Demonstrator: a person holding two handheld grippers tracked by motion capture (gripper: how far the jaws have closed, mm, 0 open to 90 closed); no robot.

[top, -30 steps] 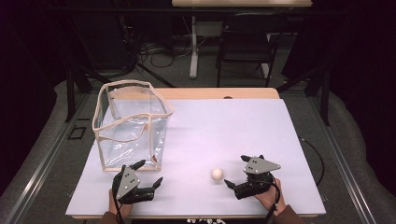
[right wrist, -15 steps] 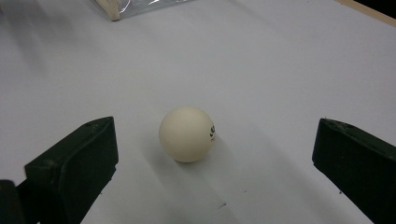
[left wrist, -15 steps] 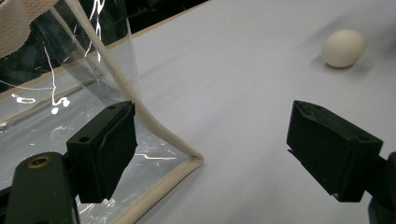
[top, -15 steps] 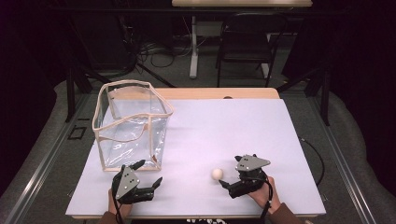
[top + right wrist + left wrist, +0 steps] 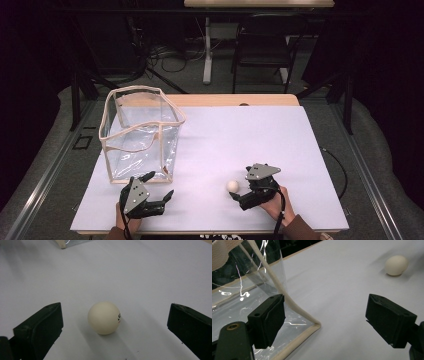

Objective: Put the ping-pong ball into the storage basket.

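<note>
High view: a white table (image 5: 260,135) filled the middle of the frame. A clear bag (image 5: 140,135) with cream piping stood at centre left. A small white ball (image 5: 232,186) lay at lower centre, touching nothing. The right gripper (image 5: 241,199) sat just right of the ball, jaws spread; the left gripper (image 5: 160,187) lay at lower left, jaws also apart, just below the bag.

Left gripper view: both black jaws stood wide, holding nothing. The bag's piped corner (image 5: 315,325) lay between them at lower centre; the ball (image 5: 396,265) rested at upper right, well apart.

Right gripper view: the ball (image 5: 103,318), bearing a small printed mark, sat centred between the parted jaws, touching neither.

Risk, as a judgement: the ball is light and round, so an uneven closing, one jaw meeting it first, would likely nudge it forward out of the gap; a hard squeeze could squirt it free and send it rolling across the smooth table
</note>
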